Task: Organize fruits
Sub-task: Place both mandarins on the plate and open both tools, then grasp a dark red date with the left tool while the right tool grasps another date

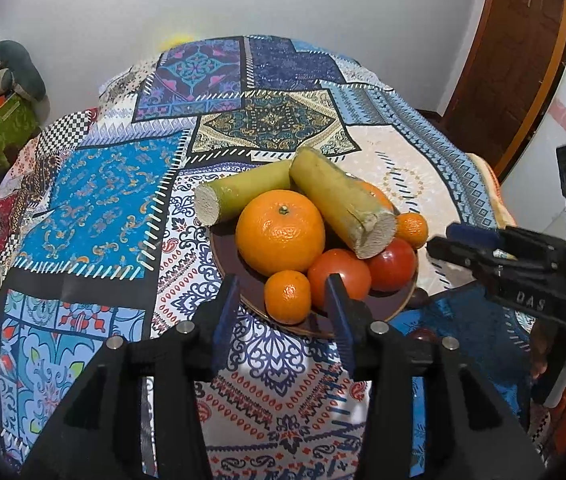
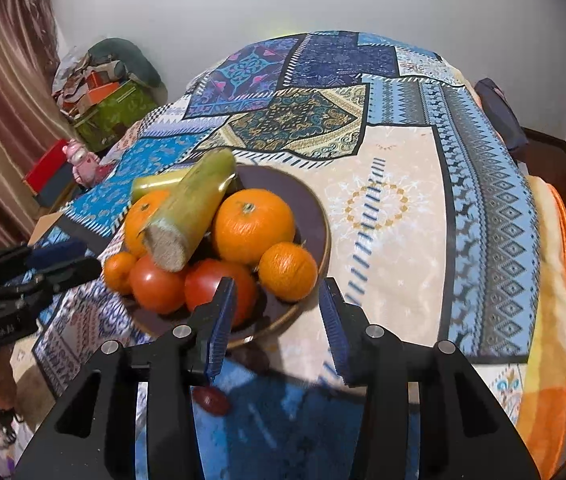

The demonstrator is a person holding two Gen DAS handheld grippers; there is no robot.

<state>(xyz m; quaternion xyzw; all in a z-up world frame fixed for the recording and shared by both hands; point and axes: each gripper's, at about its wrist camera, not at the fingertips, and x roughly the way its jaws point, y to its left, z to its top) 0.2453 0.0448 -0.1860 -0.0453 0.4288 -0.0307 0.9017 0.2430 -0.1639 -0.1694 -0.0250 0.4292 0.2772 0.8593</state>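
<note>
A dark brown plate [image 1: 391,306] [image 2: 315,208] on the patterned cloth holds a heap of fruit: a big orange [image 1: 280,232] [image 2: 254,226], small oranges [image 1: 287,297] [image 2: 287,272], two tomatoes [image 1: 341,276] [image 2: 157,284] and two pale green sugarcane pieces [image 1: 341,206] [image 2: 187,210]. My left gripper [image 1: 283,300] is open and empty, its fingers either side of the near small orange, short of it. My right gripper [image 2: 277,306] is open and empty just before the plate's near rim. A small dark red fruit [image 2: 213,400] lies on the cloth under it.
The table [image 1: 95,200] carries a patchwork cloth. A wall stands behind, a wooden door [image 1: 511,60] at right, and boxes and clutter [image 2: 107,100] at left. An orange blanket [image 2: 551,320] hangs at the table's right edge. Each gripper shows in the other's view [image 1: 523,264] [image 2: 23,280].
</note>
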